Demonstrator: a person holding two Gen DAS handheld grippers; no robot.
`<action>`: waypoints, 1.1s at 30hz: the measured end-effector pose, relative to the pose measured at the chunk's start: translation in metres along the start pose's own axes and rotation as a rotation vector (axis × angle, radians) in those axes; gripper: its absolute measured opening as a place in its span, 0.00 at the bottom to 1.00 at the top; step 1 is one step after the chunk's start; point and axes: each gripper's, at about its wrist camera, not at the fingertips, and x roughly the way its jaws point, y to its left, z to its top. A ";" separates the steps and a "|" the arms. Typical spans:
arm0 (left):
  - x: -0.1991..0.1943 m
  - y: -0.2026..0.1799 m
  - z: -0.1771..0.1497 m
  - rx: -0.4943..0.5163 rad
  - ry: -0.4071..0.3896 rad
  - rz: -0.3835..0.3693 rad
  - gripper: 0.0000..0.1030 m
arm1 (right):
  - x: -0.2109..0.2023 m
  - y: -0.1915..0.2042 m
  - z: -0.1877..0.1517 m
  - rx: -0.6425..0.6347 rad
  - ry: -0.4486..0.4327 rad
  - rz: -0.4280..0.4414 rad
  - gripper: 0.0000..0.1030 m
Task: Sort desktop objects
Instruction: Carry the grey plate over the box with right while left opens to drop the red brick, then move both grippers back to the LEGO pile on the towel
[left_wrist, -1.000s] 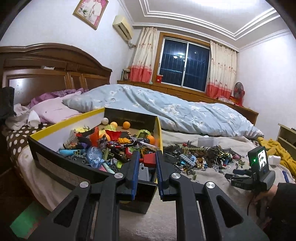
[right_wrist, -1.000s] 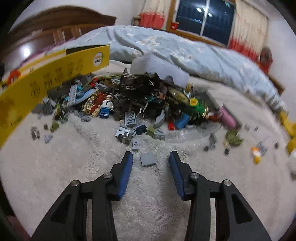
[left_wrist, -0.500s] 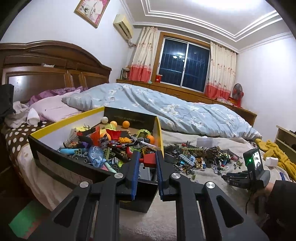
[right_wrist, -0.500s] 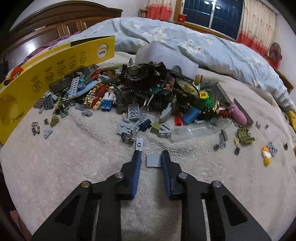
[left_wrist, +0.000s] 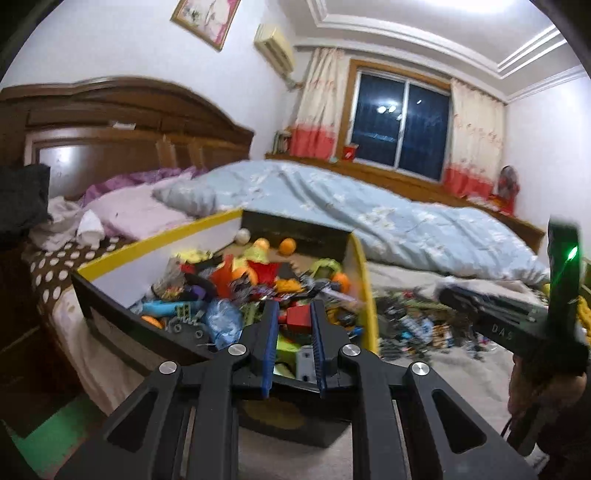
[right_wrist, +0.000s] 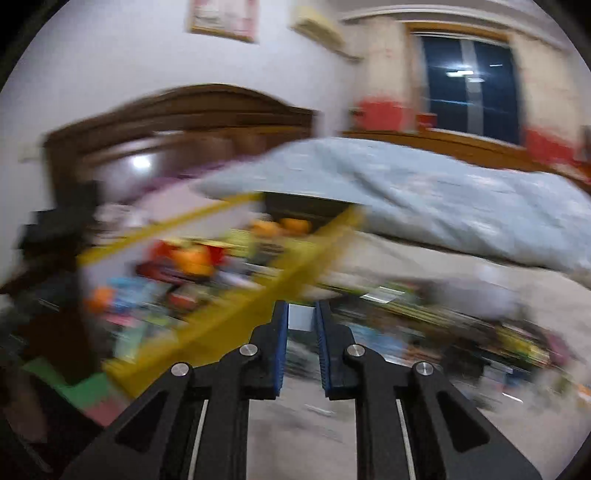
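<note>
**Grey plate held up near the toy box**

Left wrist view: left gripper (left_wrist: 293, 332) over the near edge of the box (left_wrist: 364, 280), fingers (left_wrist: 267, 341) narrow and holding nothing. Box full of toys, on the bed. Loose bricks (left_wrist: 417, 325) heaped just right of box.

Right wrist view, blurry: right gripper (right_wrist: 301, 330) up in the air, fingers (right_wrist: 282, 341) pinching a small grey plate (right_wrist: 300, 318). Box (right_wrist: 236, 317) ahead and to the left.
</note>
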 end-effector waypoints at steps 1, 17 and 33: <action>0.008 0.003 0.000 -0.002 0.022 0.015 0.17 | 0.009 0.011 0.004 -0.006 0.006 0.060 0.13; 0.051 -0.002 -0.003 -0.010 0.109 0.140 0.38 | 0.032 0.058 -0.006 -0.159 0.015 0.102 0.62; 0.019 -0.136 -0.044 0.268 0.086 -0.264 0.42 | -0.083 -0.149 -0.098 0.186 0.054 -0.357 0.21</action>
